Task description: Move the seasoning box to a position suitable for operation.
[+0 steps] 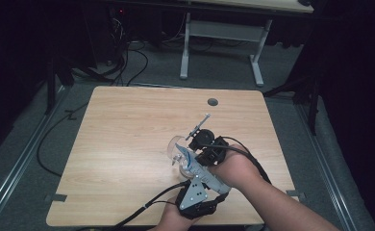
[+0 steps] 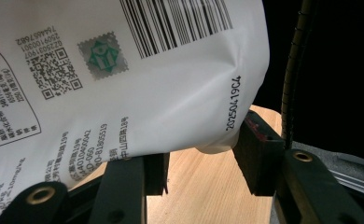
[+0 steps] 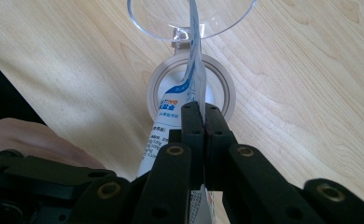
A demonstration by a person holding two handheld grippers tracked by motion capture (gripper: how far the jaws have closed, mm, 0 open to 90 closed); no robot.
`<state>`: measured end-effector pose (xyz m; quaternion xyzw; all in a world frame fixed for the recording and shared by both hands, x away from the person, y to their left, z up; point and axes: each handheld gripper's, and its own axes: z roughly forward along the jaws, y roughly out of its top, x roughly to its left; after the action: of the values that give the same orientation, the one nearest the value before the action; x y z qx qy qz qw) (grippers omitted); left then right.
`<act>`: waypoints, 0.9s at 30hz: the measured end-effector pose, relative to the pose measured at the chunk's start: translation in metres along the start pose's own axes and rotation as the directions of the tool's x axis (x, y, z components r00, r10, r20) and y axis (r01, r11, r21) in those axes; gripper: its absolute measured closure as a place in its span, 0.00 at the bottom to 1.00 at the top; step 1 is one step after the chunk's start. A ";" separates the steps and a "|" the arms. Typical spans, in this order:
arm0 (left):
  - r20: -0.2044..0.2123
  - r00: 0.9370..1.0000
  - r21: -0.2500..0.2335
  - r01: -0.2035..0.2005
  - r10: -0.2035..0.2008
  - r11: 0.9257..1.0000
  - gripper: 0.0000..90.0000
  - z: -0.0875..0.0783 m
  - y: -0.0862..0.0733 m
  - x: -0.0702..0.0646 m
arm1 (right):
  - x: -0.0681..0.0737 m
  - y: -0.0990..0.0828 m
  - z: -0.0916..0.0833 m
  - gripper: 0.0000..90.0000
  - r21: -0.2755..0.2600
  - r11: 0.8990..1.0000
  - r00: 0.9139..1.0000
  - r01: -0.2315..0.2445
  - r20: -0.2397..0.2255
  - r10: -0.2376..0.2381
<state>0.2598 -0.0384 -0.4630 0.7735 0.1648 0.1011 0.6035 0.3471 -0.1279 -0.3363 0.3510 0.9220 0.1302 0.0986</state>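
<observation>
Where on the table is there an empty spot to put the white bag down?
The table is bare wood over its whole left half and along the far edge around the round cable hole. It is crowded near the right front: the clear container, its round lid, the white pouch, the left gripper and right gripper bunch together there.

In the left gripper view the white pouch [image 2: 124, 79] is cut off by the top and left edges at 12 and 9 o'clock; its barcode is cropped at the top. The small print at 8 o'clock is too fine to read. In the right gripper view the clear funnel [image 3: 192, 18] is cut off at 12 o'clock. The pouch partly hides the white ring [image 3: 217, 84] below the funnel. In the high view the funnel's contents cannot be resolved.
</observation>
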 end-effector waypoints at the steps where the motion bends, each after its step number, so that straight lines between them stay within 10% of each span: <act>1: 0.001 1.000 0.001 0.000 0.000 1.000 0.65 0.000 0.000 0.000 | 0.000 0.000 0.000 1.00 0.003 1.000 1.000 -0.003 0.005 0.003; 27: 0.009 1.000 0.011 -0.019 0.019 1.000 0.65 0.000 -0.009 0.000 | -0.001 -0.005 0.001 1.00 0.004 1.000 1.000 -0.008 -0.003 0.008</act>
<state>0.2583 -0.0363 -0.4715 0.7787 0.1556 0.1025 0.5991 0.3454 -0.1316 -0.3389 0.3548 0.9210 0.1293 0.0958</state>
